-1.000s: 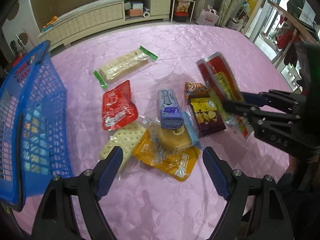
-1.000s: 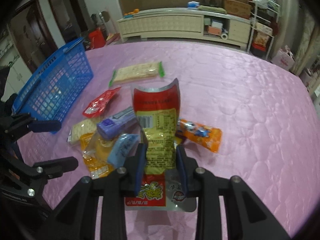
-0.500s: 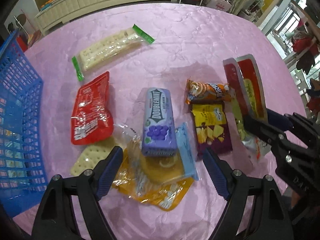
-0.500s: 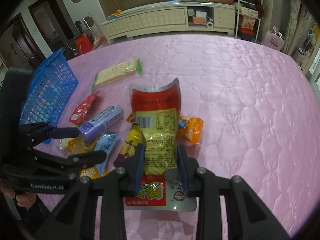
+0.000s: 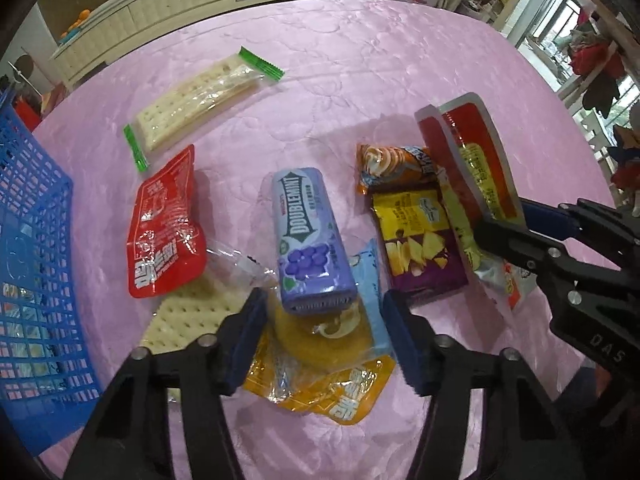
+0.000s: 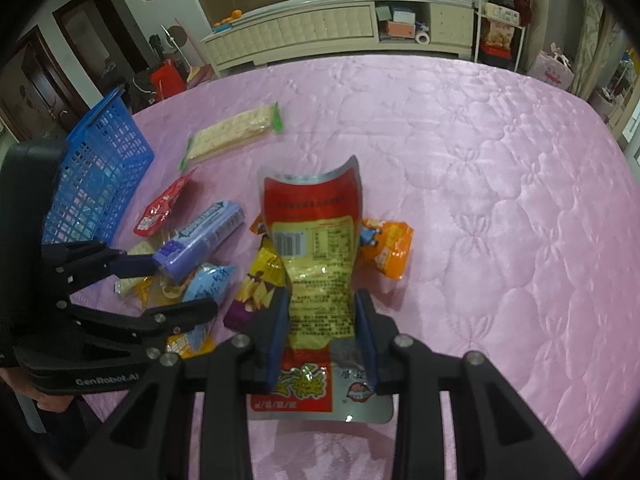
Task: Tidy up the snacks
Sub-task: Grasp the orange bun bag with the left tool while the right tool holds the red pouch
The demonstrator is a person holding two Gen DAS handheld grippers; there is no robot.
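Note:
Several snack packets lie in a pile on the pink quilted table [image 5: 360, 60]. A purple Doublemint box [image 5: 308, 232] rests on top of a yellow cake packet [image 5: 320, 380]. My left gripper [image 5: 324, 320] hangs just over the box's near end. Its jaws are closing with that end between them, and a gap still shows on both sides. My right gripper [image 6: 322, 312] is shut on a red-and-yellow snack bag [image 6: 316, 248], held upright above the table. The blue basket [image 5: 28, 260] stands at the left.
Around the box lie a red sachet [image 5: 164, 228], a long cracker pack with green ends [image 5: 200, 100], a second cracker pack [image 5: 188, 320], a light blue packet [image 5: 370, 280], an orange packet [image 5: 392, 164] and a yellow-and-purple chips packet [image 5: 416, 248]. A cream cabinet [image 6: 320, 28] lines the far wall.
My left gripper has come forward and down over the pile, and its jaws have narrowed around the purple box's near end. The right gripper keeps the bag in about the same place.

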